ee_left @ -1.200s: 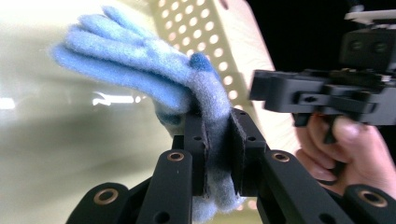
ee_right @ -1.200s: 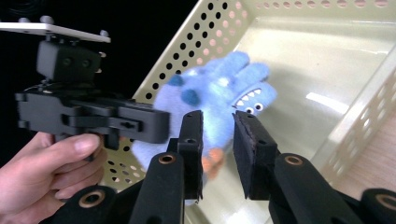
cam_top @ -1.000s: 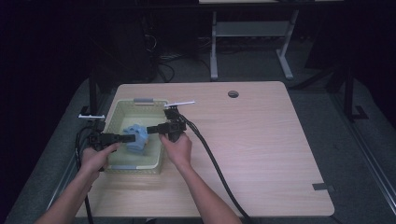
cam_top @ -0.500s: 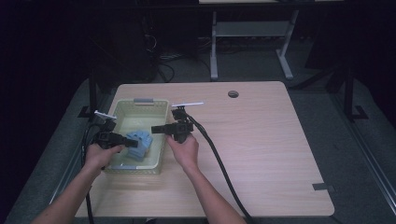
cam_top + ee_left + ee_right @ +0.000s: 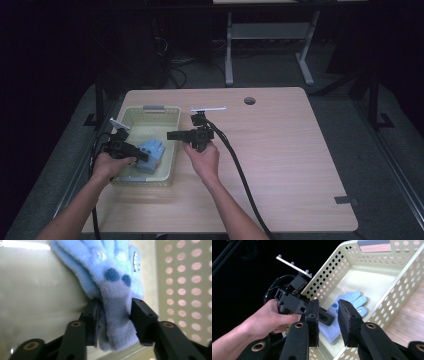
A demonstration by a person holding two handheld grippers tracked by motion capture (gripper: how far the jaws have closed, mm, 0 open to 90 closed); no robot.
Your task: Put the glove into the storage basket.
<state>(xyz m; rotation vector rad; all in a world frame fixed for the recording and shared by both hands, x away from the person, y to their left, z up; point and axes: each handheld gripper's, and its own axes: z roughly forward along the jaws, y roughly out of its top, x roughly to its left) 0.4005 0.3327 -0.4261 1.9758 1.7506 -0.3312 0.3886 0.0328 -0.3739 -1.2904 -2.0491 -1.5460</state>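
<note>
High view shows the fuzzy light-blue knitted glove [image 5: 151,154] lying inside the pale yellow-green perforated plastic basket [image 5: 150,112] that sits at the left side of the light wooden worktop [image 5: 290,160], with the left gripper [image 5: 142,156] reaching into the basket from the left wall. In the left gripper view its jaws are closed on the grey cuff end of the glove, pinching the fabric between them, while the glove's fingers spread away over the smooth basket floor; whether the glove is lifted off the floor or resting on it cannot be told. The right gripper [image 5: 171,135] hovers just over the basket's right rim, and in the right gripper view its jaws stand partly apart with nothing between them, pointing down toward the glove and the other hand. Judged from this, the work looks to be at the point of placing or taking the glove in the basket: the glove is within the walls and near the front half, but the left jaws have not let go, so a release or a lift-out remains to be done, and the right gripper has no share in the hold.
</note>
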